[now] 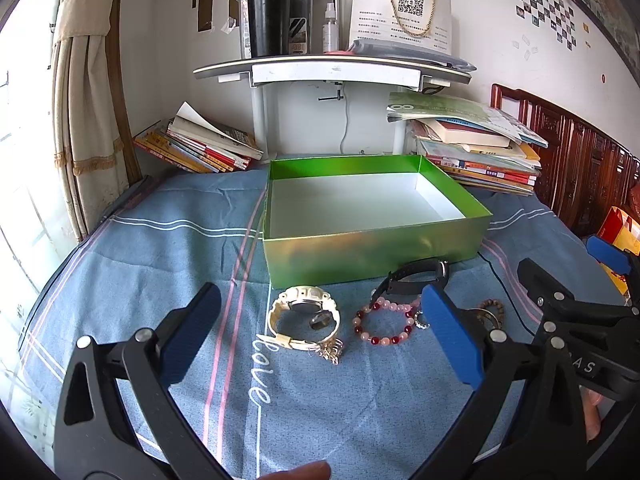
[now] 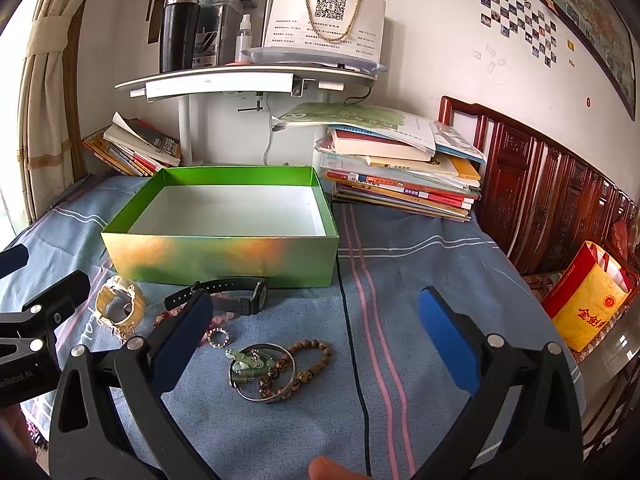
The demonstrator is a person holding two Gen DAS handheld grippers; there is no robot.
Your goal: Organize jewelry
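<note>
We see the shiny green cardboard box (image 1: 372,216) with its white inside empty. The cream plastic wristwatch (image 1: 303,316), black watch (image 2: 236,294) and what seem bead bracelets (image 1: 384,322) lie before it on the blue cloth (image 1: 160,264). The left gripper (image 1: 320,336) and right gripper (image 2: 316,338) spread their fingers wide, holding nothing.

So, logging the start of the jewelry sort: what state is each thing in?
Green box: open, empty.
Cream watch: on the cloth, strap closed in a loop.
Black watch: on the cloth, unbuckled.
Pink-and-red bead bracelet: lying flat.
Left hand-held gripper: open, empty.
Right hand-held gripper: open, empty.
</note>
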